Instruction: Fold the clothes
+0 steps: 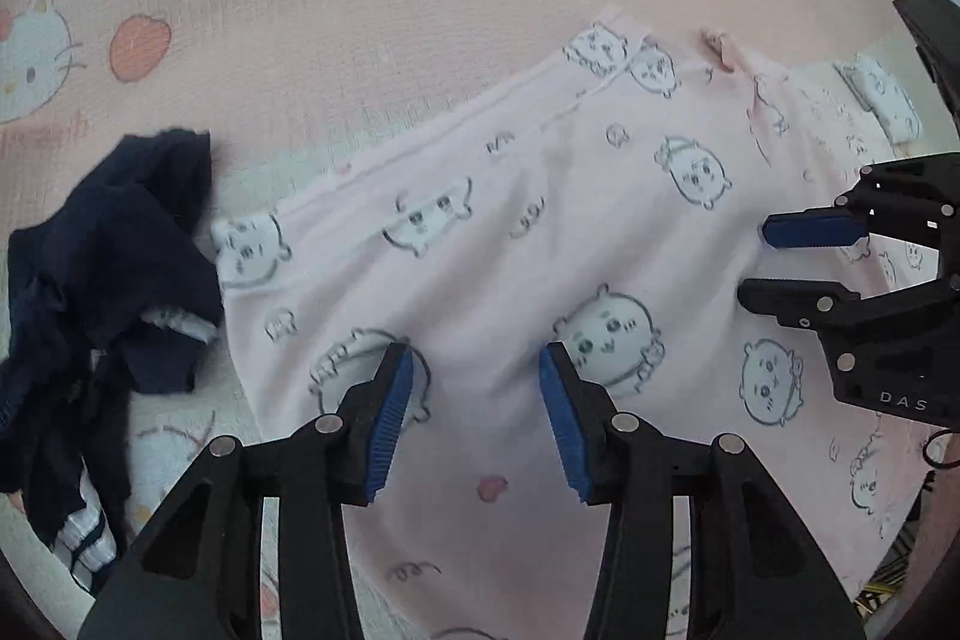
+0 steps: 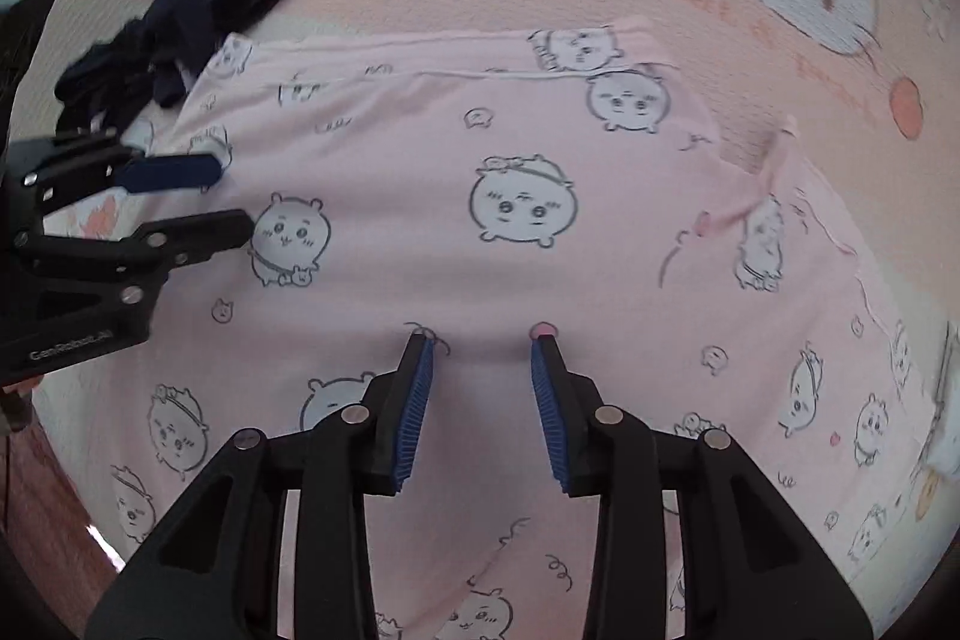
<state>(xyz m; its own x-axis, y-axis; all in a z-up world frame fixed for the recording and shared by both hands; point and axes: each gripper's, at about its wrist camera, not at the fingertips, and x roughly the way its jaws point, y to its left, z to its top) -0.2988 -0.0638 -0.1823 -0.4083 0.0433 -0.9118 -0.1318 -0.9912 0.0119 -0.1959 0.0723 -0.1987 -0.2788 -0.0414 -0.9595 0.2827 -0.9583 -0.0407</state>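
A pale pink garment (image 1: 540, 220) printed with small cartoon animals lies spread flat on a bed; it fills the right wrist view (image 2: 480, 196) too. My left gripper (image 1: 477, 358) points down over the garment's left part, jaws wide apart, with only flat cloth between the blue pads (image 1: 390, 418). It also shows at the left edge of the right wrist view (image 2: 234, 197), open. My right gripper (image 2: 483, 340) hovers over the garment's middle with its jaws apart and nothing pinched between them. From the left wrist view it enters at the right (image 1: 753, 261), open.
A crumpled navy garment with white stripes (image 1: 102, 292) lies at the pink garment's left edge, touching it (image 2: 174, 34). Everything rests on a pink cartoon-cat bedsheet (image 1: 300, 10). The bed's edge and brown floor (image 2: 36, 490) show at lower left.
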